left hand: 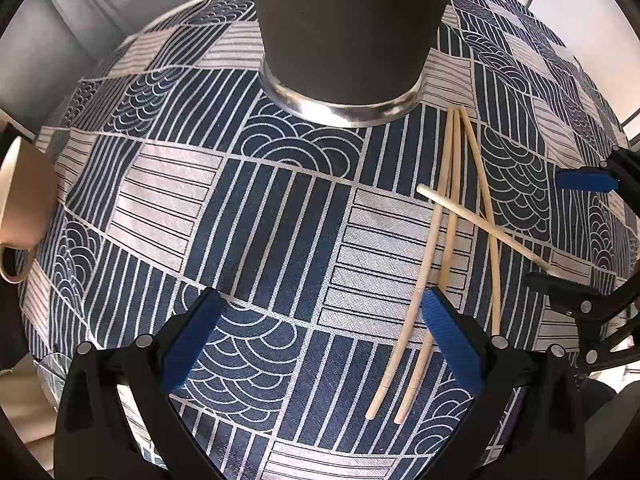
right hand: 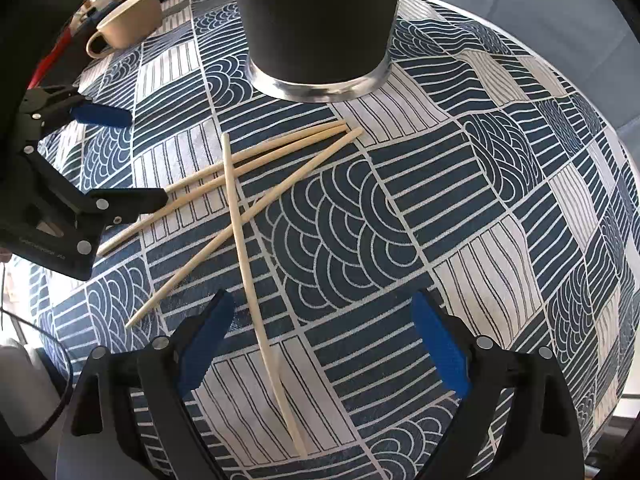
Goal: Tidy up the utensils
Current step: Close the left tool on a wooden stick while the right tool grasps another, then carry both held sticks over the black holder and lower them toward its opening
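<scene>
Four chopsticks loose on the cloth, none gathered yet.

I have both claws spread wide and holding nothing: my left gripper (left hand: 320, 336) hovers over the blue-and-white patterned tablecloth (left hand: 248, 216) with the pale wooden chopsticks (left hand: 448, 236) just beside its right pad, and my right gripper (right hand: 324, 344) sits low with one chopstick (right hand: 256, 300) running between its open blue pads (right hand: 440, 348). The other three lie fanned and crossed near the tall dark tumbler with a steel base (right hand: 316, 32), which I take to be their holder (its mouth is out of frame, so I can't tell what's inside). By my reckoning the sorting has barely begun; all four remain. A beige ceramic mug (right hand: 128, 20) stands well apart.
</scene>
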Tool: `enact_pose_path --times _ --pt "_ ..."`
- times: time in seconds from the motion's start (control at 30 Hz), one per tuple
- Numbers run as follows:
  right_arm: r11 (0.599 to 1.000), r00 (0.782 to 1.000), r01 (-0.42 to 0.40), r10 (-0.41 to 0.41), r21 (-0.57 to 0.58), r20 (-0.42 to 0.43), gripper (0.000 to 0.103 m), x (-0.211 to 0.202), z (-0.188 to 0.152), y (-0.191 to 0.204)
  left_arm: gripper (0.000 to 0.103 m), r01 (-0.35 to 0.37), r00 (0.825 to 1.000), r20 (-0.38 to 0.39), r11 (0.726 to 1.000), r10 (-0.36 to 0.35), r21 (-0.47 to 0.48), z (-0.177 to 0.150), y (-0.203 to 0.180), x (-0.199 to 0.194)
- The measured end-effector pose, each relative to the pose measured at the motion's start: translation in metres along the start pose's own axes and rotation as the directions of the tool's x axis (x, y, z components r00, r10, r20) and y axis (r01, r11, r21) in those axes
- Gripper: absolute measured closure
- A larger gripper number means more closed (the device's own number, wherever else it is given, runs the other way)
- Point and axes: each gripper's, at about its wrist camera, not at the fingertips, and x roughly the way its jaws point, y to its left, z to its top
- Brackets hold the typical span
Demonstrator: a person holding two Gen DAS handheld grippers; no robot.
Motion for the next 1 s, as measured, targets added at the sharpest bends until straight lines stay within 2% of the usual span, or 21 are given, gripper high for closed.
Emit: enact_pose_path --times 0.2,0.23,0.3,0.33,0.37,0.4,0.43,0.47,0.5,0.7,0.8,0.83,1.0 --pt "1.0 0.999 -0.004 0.004 -0.009 -0.052 0.019 0.005 0.017 0.005 0.004 0.009 1.0 -0.021 0.999 -0.008 0.046 0.009 -0.004 0.003" --pt "1.0 0.999 -0.009 0.008 -0.014 -0.049 0.022 0.004 0.017 0.005 0.005 0.013 1.0 -0.02 0.998 -0.011 0.055 0.009 -0.004 0.003" --pt "0.999 0.999 -0.021 0.02 -0.047 -0.027 0.038 0.0 0.018 0.01 0.009 0.018 1.0 -0.019 0.998 -0.017 0.057 0.014 0.002 0.003" --pt "0.998 1.0 -0.025 0.024 -0.057 -0.02 0.051 -0.002 0.017 0.011 0.016 0.019 1.0 -0.016 0.998 -0.018 0.062 0.016 0.0 0.002" --pt "0.997 0.999 -0.03 0.029 -0.065 -0.013 0.068 -0.005 0.016 0.011 0.023 0.024 1.0 -0.009 0.997 -0.023 0.07 0.015 -0.001 -0.002" --pt "0.997 0.999 -0.037 0.036 -0.067 -0.014 0.081 -0.007 0.014 0.01 0.04 0.028 1.0 -0.002 0.996 -0.028 0.081 0.015 -0.002 -0.006" --pt "0.997 0.999 -0.039 0.038 -0.061 -0.02 0.096 -0.008 0.013 0.008 0.066 0.034 0.999 -0.004 0.995 -0.034 0.092 0.015 -0.002 -0.01" --pt "0.998 0.999 -0.048 0.047 -0.05 -0.022 0.096 -0.008 0.012 0.006 0.077 0.045 0.999 -0.013 0.994 -0.044 0.096 0.015 0.0 -0.012" --pt "0.998 0.999 -0.053 0.052 -0.039 -0.015 0.097 -0.009 0.011 0.002 0.094 0.06 0.998 -0.027 0.994 -0.057 0.092 0.014 0.003 -0.013" --pt "0.991 0.993 -0.108 0.11 0.078 -0.029 0.098 -0.012 -0.003 -0.032 0.098 0.14 0.986 -0.085 0.99 -0.141 -0.014 0.002 0.027 -0.014" --pt "0.98 0.987 -0.151 0.155 0.126 -0.029 0.098 -0.016 -0.012 -0.044 0.098 0.191 0.972 -0.123 0.977 -0.201 -0.093 -0.007 0.037 -0.014" --pt "0.976 0.985 -0.167 0.171 0.143 -0.018 0.098 -0.019 -0.016 -0.047 0.098 0.208 0.965 -0.134 0.97 -0.225 -0.128 -0.019 0.034 -0.014" --pt "0.966 0.982 -0.188 0.188 0.176 0.022 0.098 -0.032 -0.023 -0.062 0.098 0.229 0.959 -0.12 0.952 -0.257 -0.203 -0.031 0.046 -0.023"
